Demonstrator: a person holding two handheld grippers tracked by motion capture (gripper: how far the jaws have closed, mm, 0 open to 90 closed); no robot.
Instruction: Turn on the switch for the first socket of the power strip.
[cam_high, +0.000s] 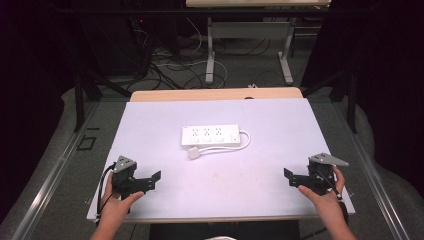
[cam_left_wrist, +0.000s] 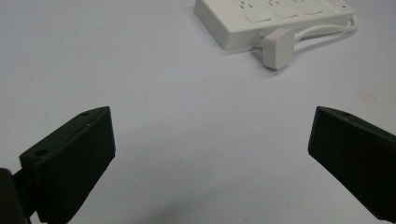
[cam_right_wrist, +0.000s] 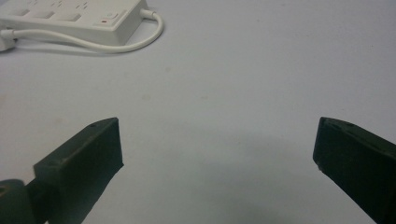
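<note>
Ahead of both grippers, well apart from either, a white power strip lies on the bench, its cord looped along its near side and its plug lying loose just in front. The left hand-held gripper and right hand-held gripper sit low at the near corners, jaws spread and empty, likely a ready stance. From the left gripper the plug is nearest, forward and to the right; from the right, the strip's switch end lies forward and to the left.

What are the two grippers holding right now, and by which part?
Nothing. The left gripper and right gripper both have open jaws with bare table between them; the power strip lies untouched mid-table.
</note>
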